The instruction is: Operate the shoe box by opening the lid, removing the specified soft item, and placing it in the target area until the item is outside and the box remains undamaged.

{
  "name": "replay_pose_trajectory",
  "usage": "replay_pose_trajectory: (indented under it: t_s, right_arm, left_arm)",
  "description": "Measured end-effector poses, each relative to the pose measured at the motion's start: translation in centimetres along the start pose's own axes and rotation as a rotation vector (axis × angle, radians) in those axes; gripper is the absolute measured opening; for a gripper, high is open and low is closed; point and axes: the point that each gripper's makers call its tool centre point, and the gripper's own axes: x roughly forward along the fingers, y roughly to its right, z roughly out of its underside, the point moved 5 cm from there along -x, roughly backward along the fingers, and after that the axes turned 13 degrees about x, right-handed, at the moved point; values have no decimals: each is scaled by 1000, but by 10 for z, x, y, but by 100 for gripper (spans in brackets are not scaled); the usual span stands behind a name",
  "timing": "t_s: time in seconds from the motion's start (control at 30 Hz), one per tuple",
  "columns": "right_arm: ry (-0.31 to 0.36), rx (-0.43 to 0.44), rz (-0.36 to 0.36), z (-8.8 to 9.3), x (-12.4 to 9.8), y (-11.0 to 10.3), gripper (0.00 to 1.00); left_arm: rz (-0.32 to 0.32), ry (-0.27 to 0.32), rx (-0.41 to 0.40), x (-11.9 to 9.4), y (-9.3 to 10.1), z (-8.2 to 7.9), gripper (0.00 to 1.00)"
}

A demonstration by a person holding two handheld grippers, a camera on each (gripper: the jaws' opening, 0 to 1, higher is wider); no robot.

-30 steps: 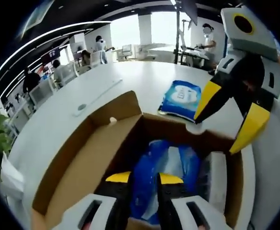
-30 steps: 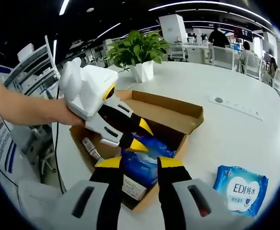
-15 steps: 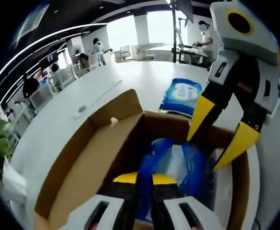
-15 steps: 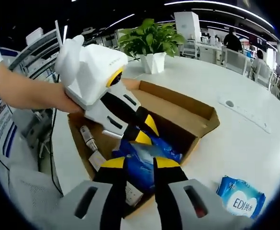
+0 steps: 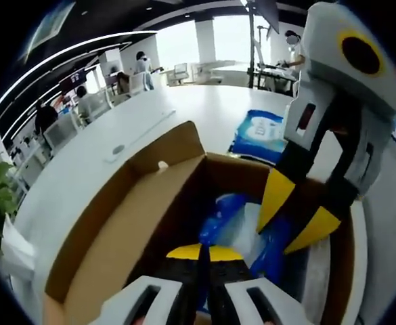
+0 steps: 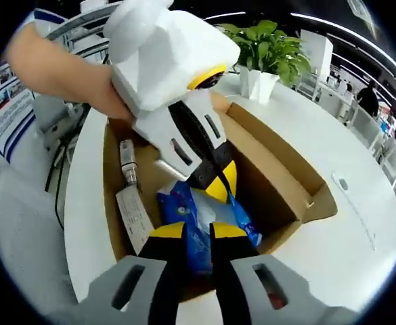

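Note:
The brown shoe box (image 5: pixel 110 217) stands open on the white table, its lid flap (image 5: pixel 167 145) folded back. A blue soft packet (image 5: pixel 233 223) lies inside. My left gripper (image 5: pixel 204 254) is shut, its tips pinching the packet's near edge; in the right gripper view it is the white tool (image 6: pixel 219 181) reaching down into the box (image 6: pixel 279 162) onto the packet (image 6: pixel 187 210). My right gripper (image 6: pixel 198 231) hangs over the packet with a narrow gap between its fingers; in the left gripper view it (image 5: pixel 289 220) enters from the right, tips straddling the packet.
A second blue wipes pack (image 5: pixel 262 135) lies on the table beyond the box. A small bottle (image 6: pixel 126 162) and a white card (image 6: pixel 135 217) sit in the box beside the packet. A potted plant (image 6: pixel 265 47) stands behind. A person's hand (image 6: pixel 82 74) holds the left tool.
My left gripper's jaws have gone from apart to shut on the packet's edge. My right gripper has come down into the box and its jaws have narrowed.

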Motion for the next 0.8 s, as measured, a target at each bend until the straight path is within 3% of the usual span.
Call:
replay_pose_trajectory:
  t_s: [0.43, 0.53, 0.8]
  right_arm:
    - [-128, -252, -50, 5, 11, -1, 6]
    - [-148, -275, -54, 6, 12, 0, 5]
    - [-123, -330, -63, 5, 12, -1, 0]
  left_arm:
    - [-4, 8, -6, -2, 0, -2, 0]
    - [-7, 9, -4, -2, -1, -3, 0]
    - [-18, 14, -4, -3, -1, -5, 0]
